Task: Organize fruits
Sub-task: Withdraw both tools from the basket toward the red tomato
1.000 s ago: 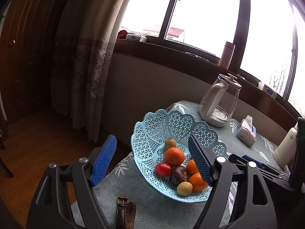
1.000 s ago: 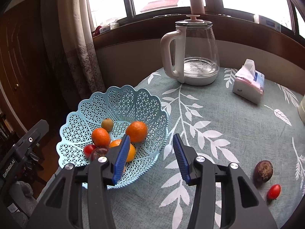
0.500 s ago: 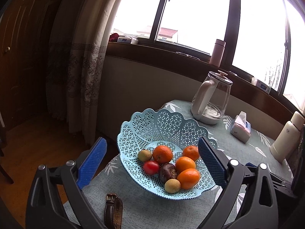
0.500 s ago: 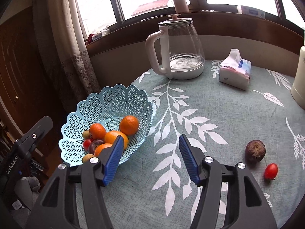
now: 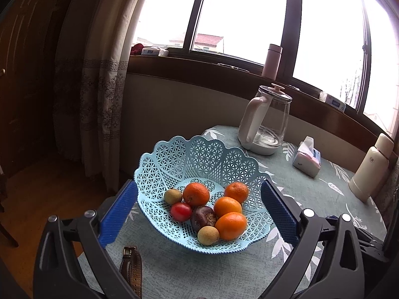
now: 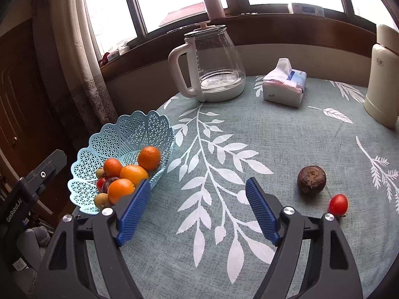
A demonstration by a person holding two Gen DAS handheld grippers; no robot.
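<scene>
Blue lattice basket (image 5: 199, 164): set at the table edge, holding four oranges (image 5: 196, 194), a tomato, a dark fruit and two small yellowish ones. Beyond the basket are found a glass kettle (image 6: 212, 62), a tissue pack (image 6: 284, 87) and a cream flask (image 6: 382, 74). Well right of the basket, a dark passion fruit (image 6: 311, 179) and a cherry tomato (image 6: 338, 204) lie loose on the cloth. A watch strap (image 5: 131, 269) lies before the basket. Left gripper (image 5: 199, 214): jaws wide, empty. Right gripper (image 6: 198, 209): jaws spread, empty, now drawn further back from the basket than a second ago.
</scene>
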